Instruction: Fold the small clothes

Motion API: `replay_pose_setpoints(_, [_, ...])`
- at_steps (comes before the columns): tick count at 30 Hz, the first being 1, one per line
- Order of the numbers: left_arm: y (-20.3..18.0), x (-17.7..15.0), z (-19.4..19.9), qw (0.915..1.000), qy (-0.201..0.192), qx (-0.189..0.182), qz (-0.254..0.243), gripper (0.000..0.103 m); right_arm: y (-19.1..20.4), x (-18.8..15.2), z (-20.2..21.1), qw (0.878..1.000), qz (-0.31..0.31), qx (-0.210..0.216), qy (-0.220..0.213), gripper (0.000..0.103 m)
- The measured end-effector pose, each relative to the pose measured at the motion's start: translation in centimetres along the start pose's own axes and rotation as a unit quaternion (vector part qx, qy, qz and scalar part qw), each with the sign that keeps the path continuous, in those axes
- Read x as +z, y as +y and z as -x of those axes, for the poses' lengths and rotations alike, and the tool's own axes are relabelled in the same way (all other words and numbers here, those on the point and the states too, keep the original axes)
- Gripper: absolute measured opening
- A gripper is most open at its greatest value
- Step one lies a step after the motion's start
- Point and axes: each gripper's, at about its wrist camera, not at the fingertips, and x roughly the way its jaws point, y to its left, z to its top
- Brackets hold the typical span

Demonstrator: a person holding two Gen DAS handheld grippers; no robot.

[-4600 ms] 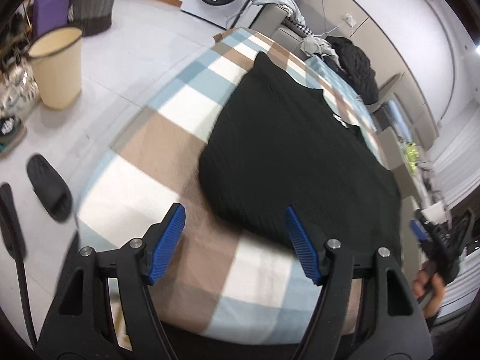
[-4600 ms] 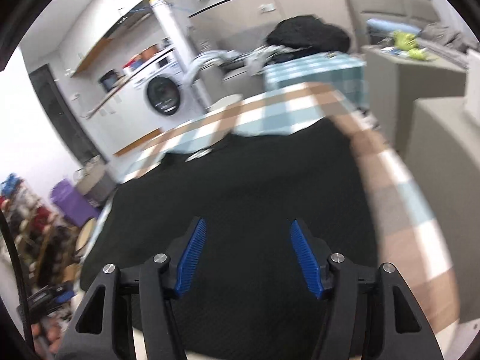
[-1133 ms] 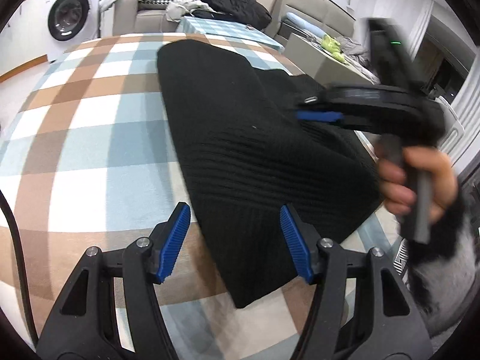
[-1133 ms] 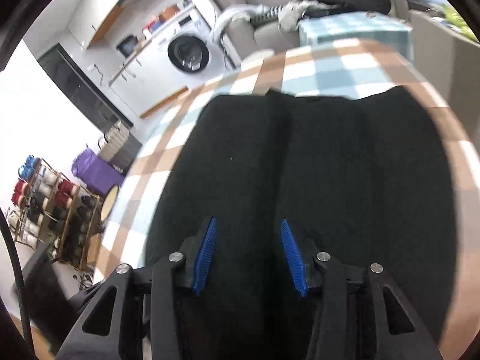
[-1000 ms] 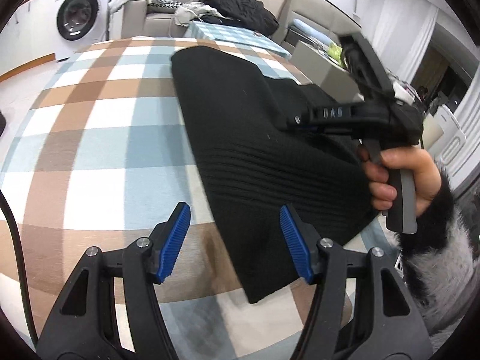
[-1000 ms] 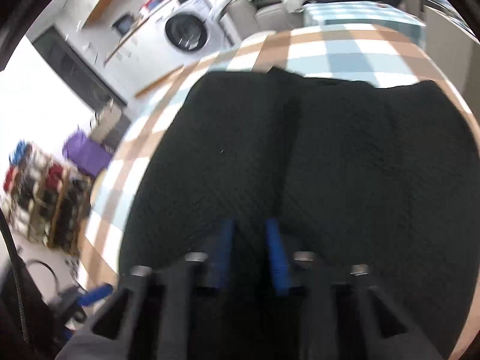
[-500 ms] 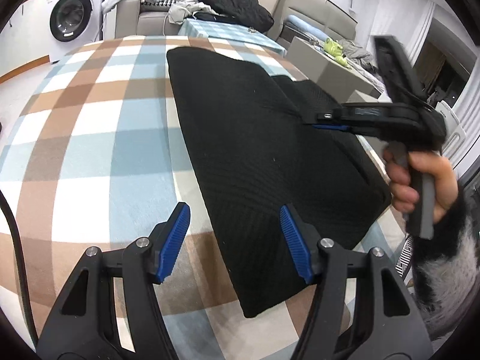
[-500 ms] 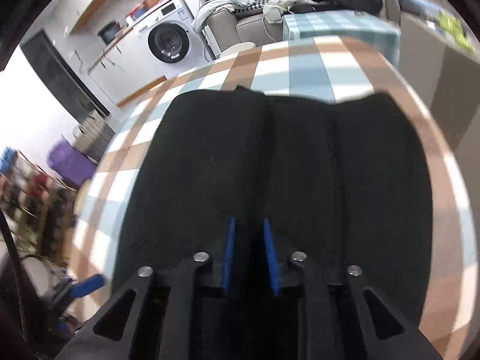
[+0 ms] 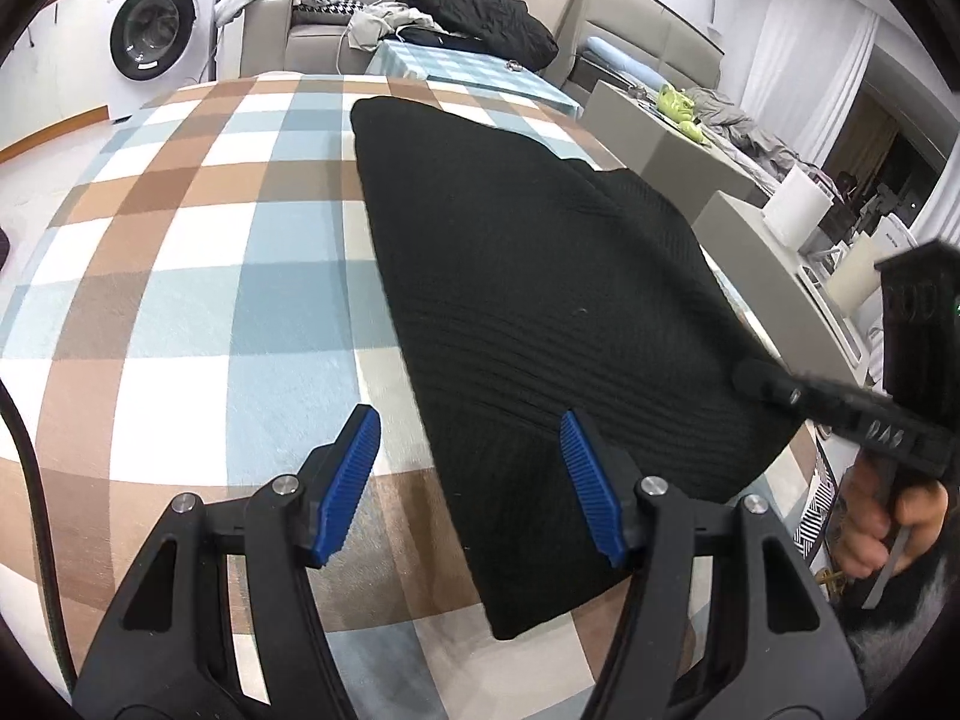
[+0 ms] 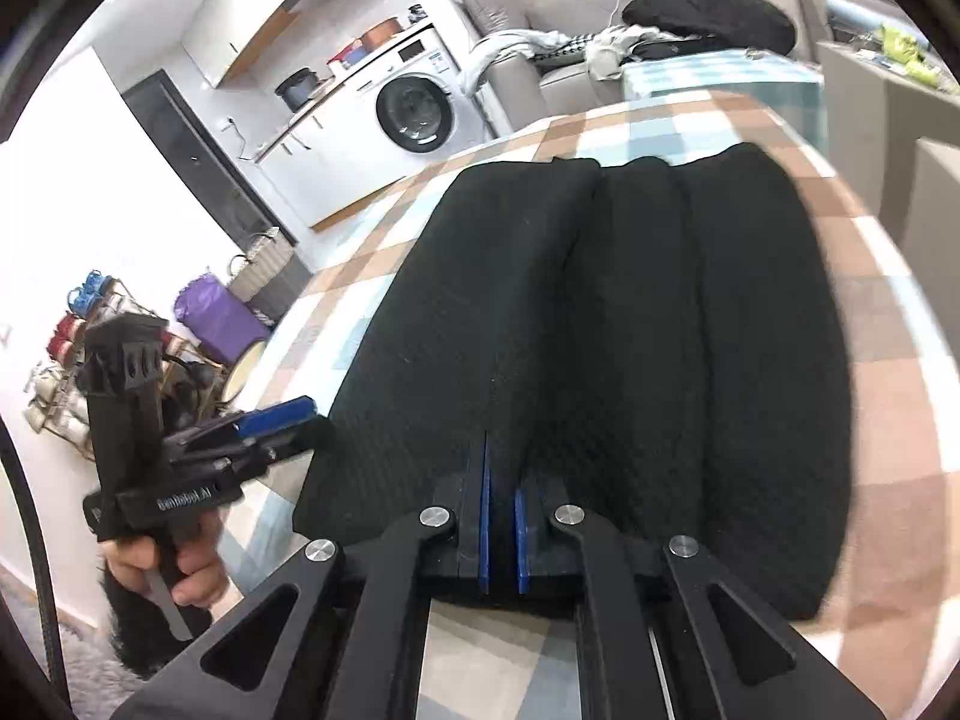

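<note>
A black knit garment (image 9: 510, 276) (image 10: 600, 330) lies folded lengthwise into a long strip on the checked tablecloth (image 9: 180, 300). Two lengthwise fold ridges run along it in the right wrist view. My left gripper (image 9: 468, 480) (image 10: 282, 426) is open and straddles the strip's near left edge, one finger over the knit and the other over the tablecloth. My right gripper (image 10: 503, 504) (image 9: 747, 372) is shut, its blue pads almost together above the strip's near hem. No cloth hangs from it, and the garment lies flat.
A washing machine (image 9: 150, 30) and a sofa piled with clothes (image 9: 474, 6) stand beyond the table. Grey cabinets (image 9: 660, 138) with a paper roll (image 9: 795, 210) flank the right edge. On the floor to the left are a purple bag (image 10: 216, 318) and a shoe rack.
The right gripper drew back from the middle of the garment to its near right edge, opening briefly and shutting again. The left gripper stayed put and open.
</note>
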Motion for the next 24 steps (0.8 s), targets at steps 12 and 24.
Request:
replay_pose_setpoints(12, [0.4, 0.2, -0.3, 0.9999, 0.003, 0.014, 0.004, 0.060, -2.4, 6.4, -3.5, 0.999, 0.000, -0.028, 0.033, 0.045])
replay_pose_setpoints(24, [0.6, 0.6, 0.5, 0.9998, -0.008, 0.014, 0.009, 0.060, -1.0, 12.6, -7.3, 0.999, 0.018, -0.050, 0.011, 0.008])
